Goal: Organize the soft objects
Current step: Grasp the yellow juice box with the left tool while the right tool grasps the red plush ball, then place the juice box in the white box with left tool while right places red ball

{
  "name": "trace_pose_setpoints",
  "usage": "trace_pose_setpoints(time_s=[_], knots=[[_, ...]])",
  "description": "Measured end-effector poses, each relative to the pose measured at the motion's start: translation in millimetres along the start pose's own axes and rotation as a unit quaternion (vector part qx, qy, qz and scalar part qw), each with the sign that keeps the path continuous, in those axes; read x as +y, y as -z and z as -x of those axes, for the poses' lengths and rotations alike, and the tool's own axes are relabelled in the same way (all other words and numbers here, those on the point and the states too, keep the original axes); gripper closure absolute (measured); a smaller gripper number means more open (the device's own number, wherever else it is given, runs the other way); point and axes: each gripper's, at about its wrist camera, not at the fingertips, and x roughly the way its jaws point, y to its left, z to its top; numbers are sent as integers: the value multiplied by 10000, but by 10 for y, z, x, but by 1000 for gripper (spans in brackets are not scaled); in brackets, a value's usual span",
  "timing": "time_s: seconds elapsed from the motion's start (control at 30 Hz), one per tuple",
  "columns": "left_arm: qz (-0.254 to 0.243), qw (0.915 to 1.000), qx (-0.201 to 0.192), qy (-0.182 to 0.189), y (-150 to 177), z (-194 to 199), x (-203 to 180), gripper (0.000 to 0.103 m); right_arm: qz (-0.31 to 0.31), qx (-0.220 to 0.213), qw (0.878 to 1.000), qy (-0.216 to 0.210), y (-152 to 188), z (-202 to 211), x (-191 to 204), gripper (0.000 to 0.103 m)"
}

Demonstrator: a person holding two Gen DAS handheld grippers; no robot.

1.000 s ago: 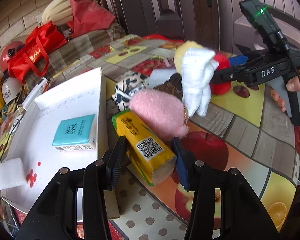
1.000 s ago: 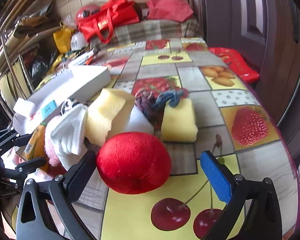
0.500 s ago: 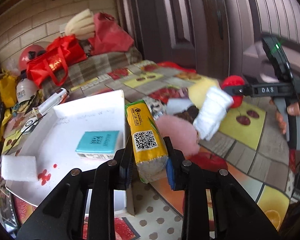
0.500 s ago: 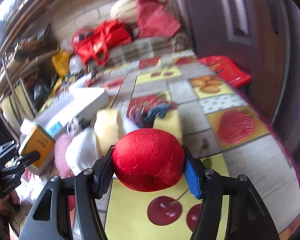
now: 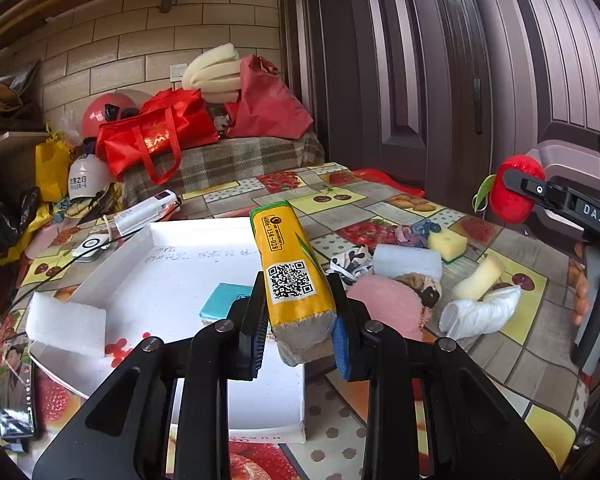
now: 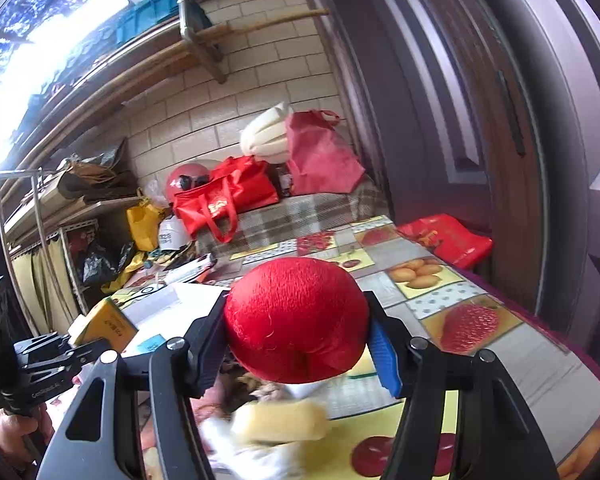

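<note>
So the counter (image 5: 400, 216) with the fruit-print cloth is the biggest thing here, and just past the left hand-held gripper (image 5: 298, 322) sits the white tray (image 5: 172, 264), which I'd guess is where the soft stuff goes, since a teal box (image 5: 224, 298) and a white foam block (image 5: 66, 324) lie in it. The loose pile is off to that gripper's right: pink plush (image 5: 384, 306), a white sock (image 5: 480, 312), yellow sponges (image 5: 446, 242). The left one is clamped on the yellow tissue pack (image 5: 290, 264) near its lower end, pack tilted up and clear of the counter, probably so it clears the tray wall. The right hand-held gripper (image 6: 298, 344) is squeezing the red plush apple (image 6: 296, 318) across its widest part, lifted above the pile.
</note>
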Motion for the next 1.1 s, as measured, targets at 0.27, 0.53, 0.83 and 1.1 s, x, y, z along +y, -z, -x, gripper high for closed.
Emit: trace_pose_setpoints(time_s=[0.27,0.53,0.83,1.1], knots=[[193,9975,-250,-629,18,42,246,76,226,51,9996,-166,39,-62,241,40],[456,9925,-318,-1086,58,31,617,76,203,-4,9996,-170,64,-71,320,40],[670,9883,-337,-1331,84,-12,893,76,412,213,9977,-498,95,-255,659,40],[755,9851,-297,-1516,80,-80,1055,76,577,361,9951,-713,133,-444,924,40]])
